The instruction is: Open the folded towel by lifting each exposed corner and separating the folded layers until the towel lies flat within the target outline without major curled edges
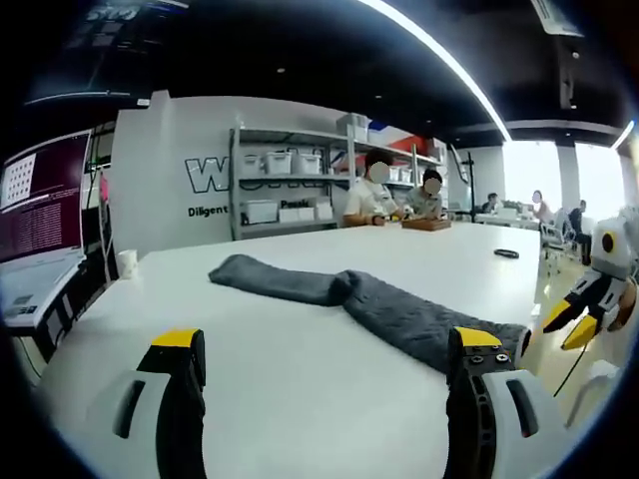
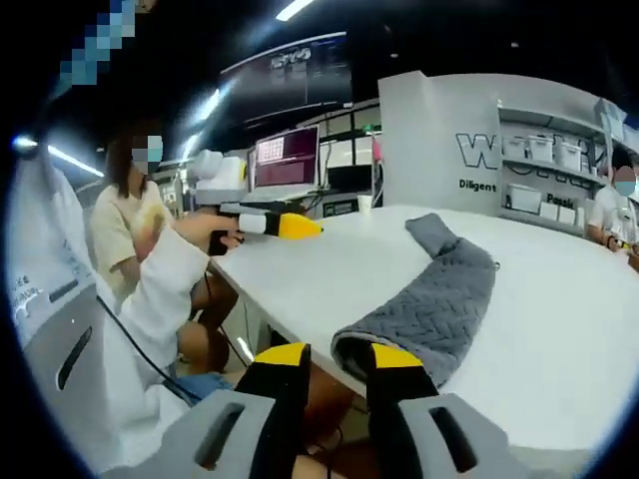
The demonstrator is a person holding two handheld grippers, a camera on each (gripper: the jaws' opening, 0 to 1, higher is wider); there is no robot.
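Observation:
A grey quilted towel (image 1: 399,309) lies folded into a long narrow strip across the white table (image 1: 300,379). In the left gripper view my left gripper (image 1: 326,339) is open wide, its yellow-tipped jaws hovering over the table short of the strip. The right gripper (image 1: 571,321) comes in from the right, just past the towel's near end. In the right gripper view the towel (image 2: 439,289) runs away from me, and its near end hangs at the table edge. My right gripper (image 2: 339,357) stands narrowly open at that end. The left gripper (image 2: 298,227) is at the table's left edge.
Two people sit at the table's far end by a wooden box (image 1: 427,225). A small black object (image 1: 506,253) and a white cup (image 1: 127,261) rest on the table. Shelves with white bins (image 1: 290,185) line the back wall. A person (image 2: 150,269) sits at the table's left edge.

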